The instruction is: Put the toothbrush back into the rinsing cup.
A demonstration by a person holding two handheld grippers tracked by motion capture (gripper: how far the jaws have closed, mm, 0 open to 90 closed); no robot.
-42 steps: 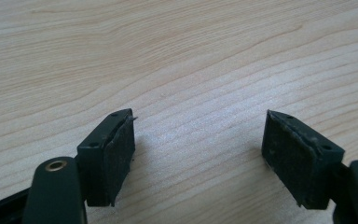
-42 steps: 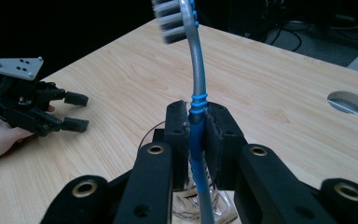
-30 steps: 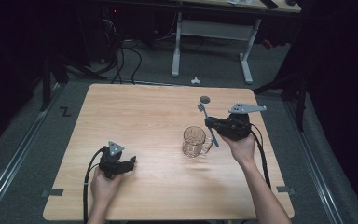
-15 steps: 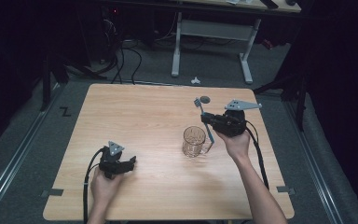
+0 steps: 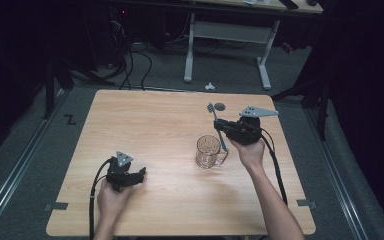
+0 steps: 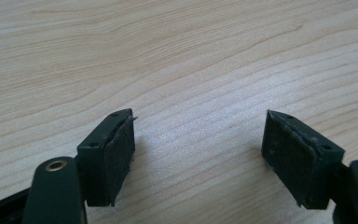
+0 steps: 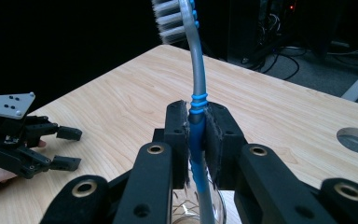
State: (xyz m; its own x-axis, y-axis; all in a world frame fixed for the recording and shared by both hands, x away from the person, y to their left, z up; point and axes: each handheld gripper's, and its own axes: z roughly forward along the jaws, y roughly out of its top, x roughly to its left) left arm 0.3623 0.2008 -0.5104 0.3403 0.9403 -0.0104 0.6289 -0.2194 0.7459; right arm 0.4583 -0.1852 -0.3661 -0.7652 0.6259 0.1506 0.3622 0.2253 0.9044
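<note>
My right gripper (image 5: 222,129) is shut on a toothbrush (image 5: 214,114) with a grey and blue handle, held upright above the table with the white bristles on top. In the right gripper view the pads (image 7: 179,135) squeeze the blue part of the toothbrush (image 7: 196,60). Its lower end hangs by the rim of a clear glass mug (image 5: 208,152), which stands on the table; I cannot tell if it is inside. The mug (image 7: 184,211) sits just under the jaws. My left gripper (image 5: 142,174) rests on the table near the front left, open with nothing between its pads (image 6: 119,158).
The wooden table (image 5: 150,125) has a round grey cable hole (image 5: 220,106) at the back right, just behind the toothbrush head. Across the table, the left gripper (image 7: 70,148) shows in the right gripper view. Dark floor, cables and a desk frame lie beyond the far edge.
My right gripper has shifted slightly toward the far left with the toothbrush, still beside the mug. The left gripper has not moved.
</note>
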